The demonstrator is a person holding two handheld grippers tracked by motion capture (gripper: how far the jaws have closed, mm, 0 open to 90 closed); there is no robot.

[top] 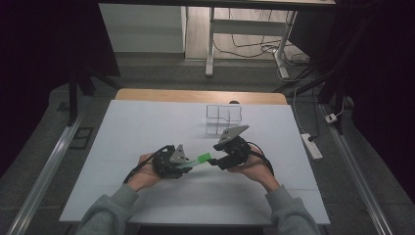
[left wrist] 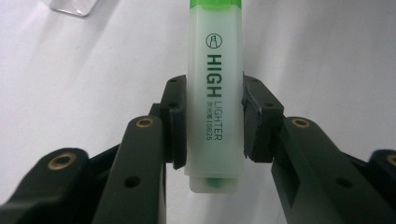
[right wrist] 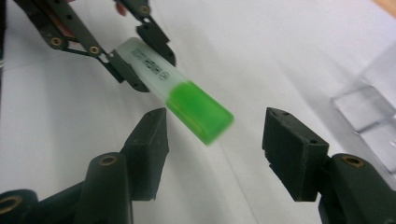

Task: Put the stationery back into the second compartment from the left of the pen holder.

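A white surface [top: 147, 127] carries a clear plastic holder [top: 223, 117] near its far edge. Above the surface's middle, the left claw [top: 185, 164] is clamped on a green highlighter [top: 198, 160]. The right claw [right wrist: 212, 154] stands apart, its jaws either side of the highlighter's green cap [right wrist: 198, 110] without touching.

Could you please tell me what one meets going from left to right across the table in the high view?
Left hand → left gripper → green highlighter → right gripper → right hand. The clear plastic organizer stands farther back, above the right gripper, so it is left out of the order.
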